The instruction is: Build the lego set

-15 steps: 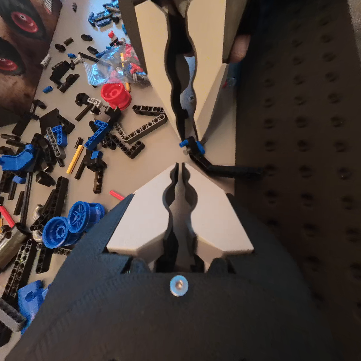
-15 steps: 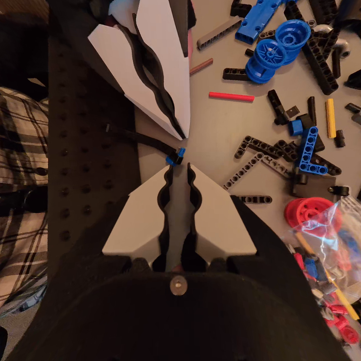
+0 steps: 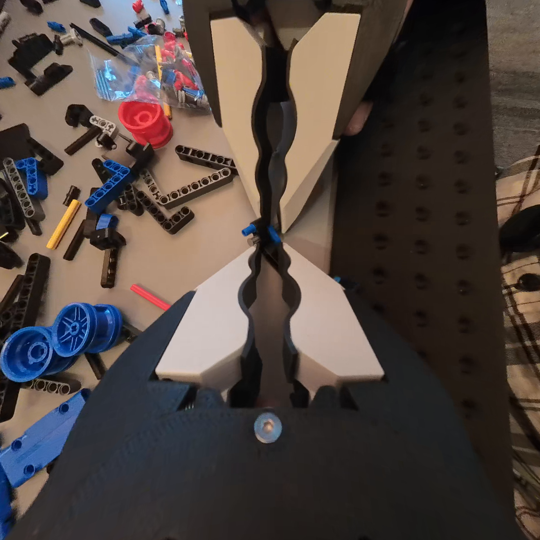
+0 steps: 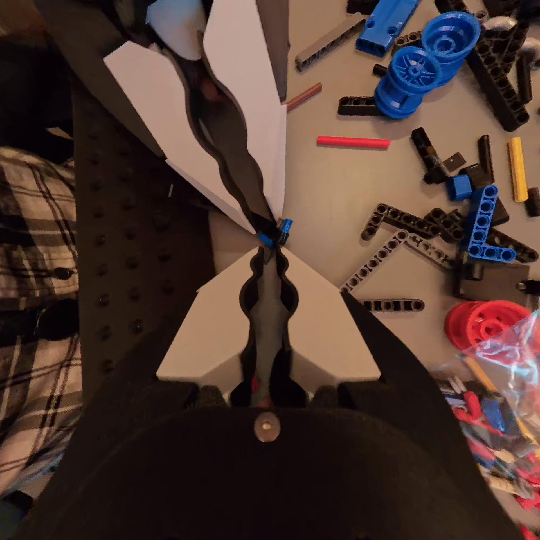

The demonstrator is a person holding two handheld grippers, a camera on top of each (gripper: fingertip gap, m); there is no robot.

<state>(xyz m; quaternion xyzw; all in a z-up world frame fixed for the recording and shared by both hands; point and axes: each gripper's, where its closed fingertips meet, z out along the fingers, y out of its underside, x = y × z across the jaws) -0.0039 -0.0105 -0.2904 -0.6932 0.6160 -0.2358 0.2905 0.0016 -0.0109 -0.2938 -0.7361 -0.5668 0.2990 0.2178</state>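
Grippers tip to tip over small assembly (image 3: 264, 235).
Left gripper (image 3: 267, 257) and right gripper (image 4: 270, 252) both clamped on it.

1. The small black piece with blue pins (image 3: 264, 233) sat mostly hidden between the tips of the two grippers; its full shape could not be made out.
2. Whether the left gripper (image 3: 267, 254) pinched that piece or only touched it could not be told.
3. The clear bag of small parts (image 4: 502, 409) was blurred and cut off by the right edge of the right wrist view.
4. A large blue panel (image 3: 38, 438) ran off the left edge of the left wrist view.
5. A fingertip (image 3: 358, 119) peeked out behind the right gripper (image 3: 270, 222); the rest of the hand was hidden.
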